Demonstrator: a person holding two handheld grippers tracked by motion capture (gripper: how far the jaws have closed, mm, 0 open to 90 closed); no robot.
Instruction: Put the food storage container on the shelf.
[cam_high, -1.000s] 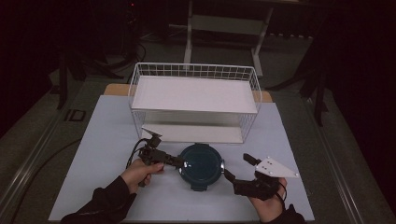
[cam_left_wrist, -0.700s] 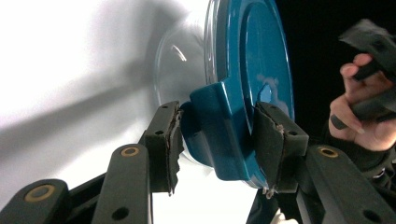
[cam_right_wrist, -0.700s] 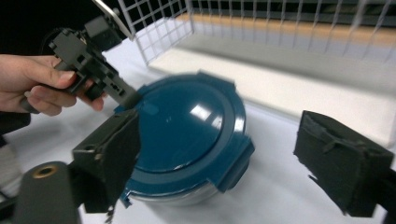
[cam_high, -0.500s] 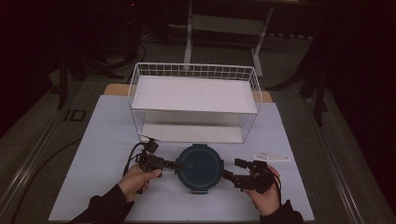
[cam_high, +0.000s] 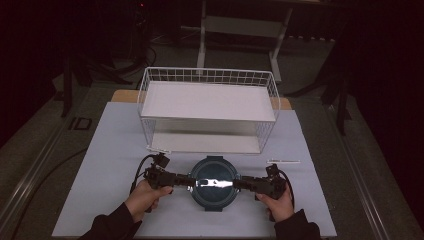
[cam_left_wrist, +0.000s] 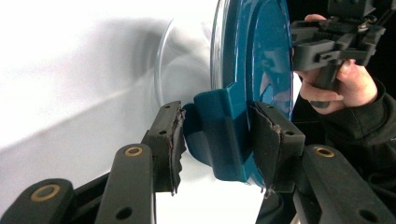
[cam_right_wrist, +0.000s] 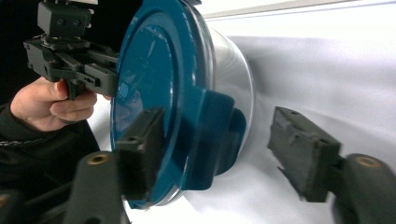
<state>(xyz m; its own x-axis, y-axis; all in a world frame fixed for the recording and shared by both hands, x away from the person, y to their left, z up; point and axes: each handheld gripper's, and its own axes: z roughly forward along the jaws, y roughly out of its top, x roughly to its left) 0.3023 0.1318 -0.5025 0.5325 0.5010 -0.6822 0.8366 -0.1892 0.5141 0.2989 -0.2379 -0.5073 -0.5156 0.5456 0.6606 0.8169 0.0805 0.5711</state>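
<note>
Round container (cam_high: 214, 182) with a teal lid (cam_high: 214, 176), clear body under it. Stands on the white sheet (cam_high: 110, 150) just in front of the wire basket (cam_high: 207, 70), about opposite the middle of its front side.

Left gripper (cam_high: 187, 179): comes in level from the side, along a line parallel to the basket's front. Grasps the left clip (cam_left_wrist: 219, 135) of the lid; in the left gripper view both pads (cam_left_wrist: 268, 140) lie against the clip, one on the top face of the lid and one on the underside of the tab.

Right gripper (cam_high: 240, 184): comes in from the opposite side, along the same line. Not yet clamped. Have just been closing, these jaws, with the right clip (cam_right_wrist: 217, 135) between them. In the right gripper view one jaw stands close over the top face of the lid, while the other pad (cam_right_wrist: 299, 149) is clearly apart from the tab, with bare sheet visible in the gap.

Deciding relation, probably: both clips on one axis through the middle of the lid, parallel to the basket's front, each clip straight ahead of its own jaws. No sideways correction needed, it seems. Remaining for the right side: only to close the gap under the tab. After that, likely a pull on both clips, or a lift toward the basket; cannot tell which.
</note>
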